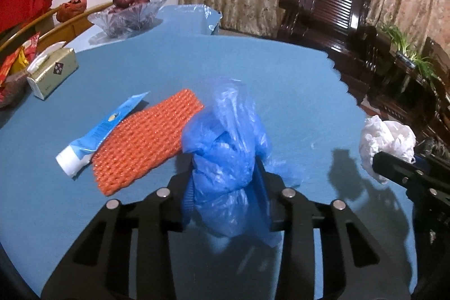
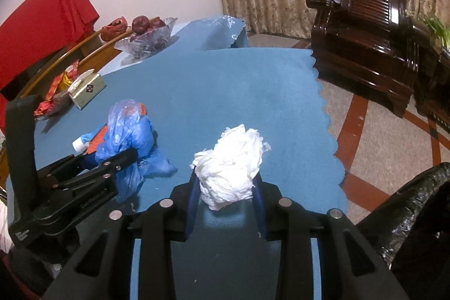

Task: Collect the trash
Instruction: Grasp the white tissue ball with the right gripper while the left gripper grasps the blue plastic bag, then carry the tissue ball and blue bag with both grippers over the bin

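Trash is being gripped: left gripper [image 1: 225, 184] pinching a blue plastic bag [image 1: 225, 148], right gripper [image 2: 226, 187] clamping what is probably crumpled white tissue [image 2: 230, 167] near the table's [image 2: 253, 80] right edge.

- Gold rectangular cardboard tissue box [image 1: 53, 72]: dark diamond emblem on its side, wording too small to read.
- Flattened blue-and-white tube [image 1: 98, 131]: print illegible (blurred).
- Black left gripper body [image 2: 36, 226]: white lettering, unreadable.
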